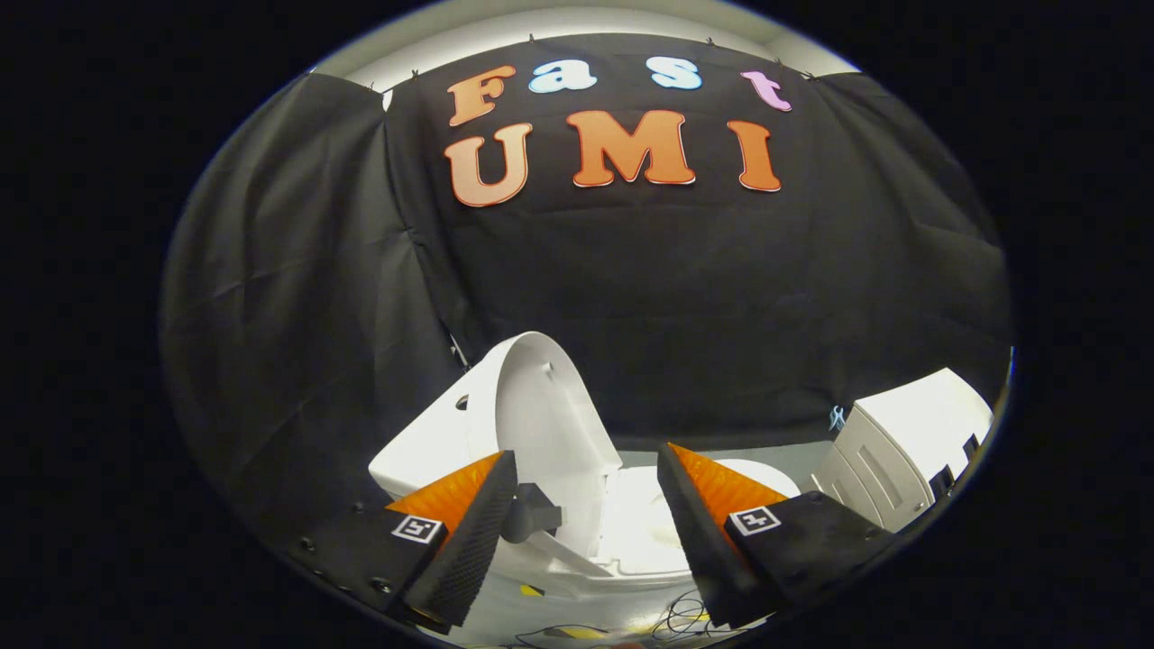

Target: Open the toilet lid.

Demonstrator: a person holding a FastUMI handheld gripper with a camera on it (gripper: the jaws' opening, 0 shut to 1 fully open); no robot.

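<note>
Gripper point(586, 460): fingers spread apart, grasping nothing. Lid point(550, 415): raised upright, just ahead between them. Toilet point(631, 532) below. White cabinet point(902, 442) beyond right finger.

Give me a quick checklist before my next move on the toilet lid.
1. Toilet lid raised: ok, it stands upright, leaning back toward the tank.
2. Gripper open: ok, fingers spread apart, holding nothing.
3. Fingers free of the lid: cannot tell, the lid's lower edge sits close to one finger.
4. Bowl uncovered: ok, visible between the fingers.
5. Retreat path: not ok, cables lie on the floor below the fingers.
6. White cabinet off to the side: ok, apart from the gripper.
</note>
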